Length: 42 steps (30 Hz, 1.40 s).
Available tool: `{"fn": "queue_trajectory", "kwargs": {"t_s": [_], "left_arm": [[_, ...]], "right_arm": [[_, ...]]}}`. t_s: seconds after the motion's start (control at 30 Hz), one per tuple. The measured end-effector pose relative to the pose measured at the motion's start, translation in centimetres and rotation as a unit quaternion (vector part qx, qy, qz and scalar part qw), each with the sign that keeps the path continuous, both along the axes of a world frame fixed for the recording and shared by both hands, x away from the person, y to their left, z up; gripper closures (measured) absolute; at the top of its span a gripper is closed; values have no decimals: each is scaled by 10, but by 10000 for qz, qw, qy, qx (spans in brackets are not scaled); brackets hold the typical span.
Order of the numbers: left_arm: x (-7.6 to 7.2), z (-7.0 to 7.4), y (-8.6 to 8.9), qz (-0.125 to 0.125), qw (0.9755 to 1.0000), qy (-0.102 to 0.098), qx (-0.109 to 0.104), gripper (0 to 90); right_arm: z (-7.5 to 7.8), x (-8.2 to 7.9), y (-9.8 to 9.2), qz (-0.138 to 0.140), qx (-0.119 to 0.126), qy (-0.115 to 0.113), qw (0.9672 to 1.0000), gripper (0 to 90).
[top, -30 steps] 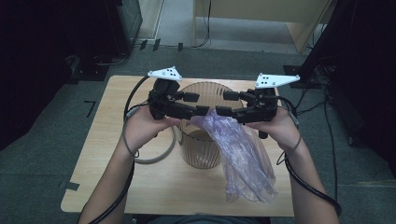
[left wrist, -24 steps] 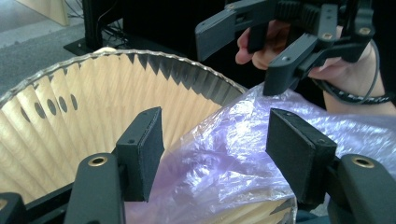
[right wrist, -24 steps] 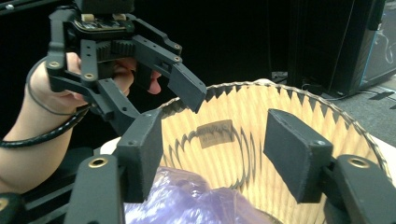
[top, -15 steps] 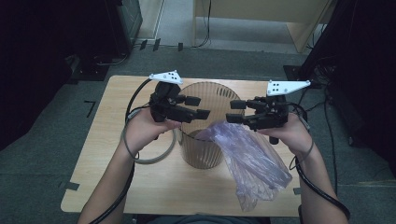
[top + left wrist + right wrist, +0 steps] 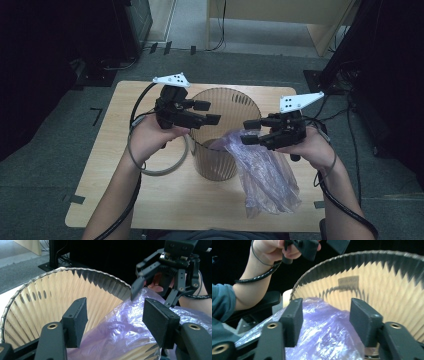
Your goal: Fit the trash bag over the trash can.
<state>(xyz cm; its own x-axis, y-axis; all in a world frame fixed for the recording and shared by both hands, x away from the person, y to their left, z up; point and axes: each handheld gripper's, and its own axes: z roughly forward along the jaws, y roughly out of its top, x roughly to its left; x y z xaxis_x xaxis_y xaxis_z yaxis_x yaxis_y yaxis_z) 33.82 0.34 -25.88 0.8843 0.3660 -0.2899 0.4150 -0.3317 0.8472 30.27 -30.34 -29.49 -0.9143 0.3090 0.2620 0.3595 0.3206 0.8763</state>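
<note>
Now, bag at the bin's rim

Translucent purple plastic bag [image 5: 267, 172] drapes over the ribbed brown bin's [image 5: 220, 102] edge; left gripper [image 5: 210, 112] released, right gripper [image 5: 248, 132] closing, unclenched (inner label [image 5: 348, 281] unreadable).

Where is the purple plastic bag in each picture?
High view: the purple bag hangs over the bin's right rim and down its outside, below the right tongs.
Left gripper view: bag lower middle, between the jaws.
Right gripper view: bag bottom middle.
Shared landmark: the ribbed bin.
</note>
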Motion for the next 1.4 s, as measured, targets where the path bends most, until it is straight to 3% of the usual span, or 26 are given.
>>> {"fn": "queue_trajectory", "kwargs": {"t_s": [0.17, 0.4, 0.5, 0.67, 0.87, 1.0, 1.07, 1.13, 1.23, 1.4], "left_arm": [[-1, 0, -1, -19, 10000, 64, -7, 389], [-6, 2, -5, -207, 9998, -47, 25, 399], [-9, 3, -8, -266, 9996, -82, -5, 391], [-14, 2, -16, -421, 9991, -104, 42, 382], [-16, -4, -28, -563, 9983, -47, 133, 380], [-14, -9, -33, -577, 9981, -22, 222, 385], [-10, -12, -33, -471, 9985, 100, 274, 397], [-6, -14, -31, -414, 9981, 332, 325, 464], [-6, -15, -31, -492, 9976, 290, 383, 589], [-7, -15, -32, -528, 9971, 240, 484, 810]], "right_arm": [[-4, 1, 3, 105, -139, 139, 9998, 564], [-4, 6, 6, 11, -189, 824, 9964, 805], [0, 8, 6, -126, -149, 1017, 9946, 888], [10, 12, 5, -371, 120, 905, 9951, 900], [17, 16, 14, -483, 261, 685, 9961, 900], [20, 20, 20, -532, 364, 635, 9959, 900], [20, 20, 22, -539, 388, 609, 9959, 900], [20, 20, 23, -522, 366, 550, 9964, 900], [19, 20, 22, -550, 396, 483, 9965, 892], [20, 20, 22, -506, 457, 479, 9965, 792]]}}
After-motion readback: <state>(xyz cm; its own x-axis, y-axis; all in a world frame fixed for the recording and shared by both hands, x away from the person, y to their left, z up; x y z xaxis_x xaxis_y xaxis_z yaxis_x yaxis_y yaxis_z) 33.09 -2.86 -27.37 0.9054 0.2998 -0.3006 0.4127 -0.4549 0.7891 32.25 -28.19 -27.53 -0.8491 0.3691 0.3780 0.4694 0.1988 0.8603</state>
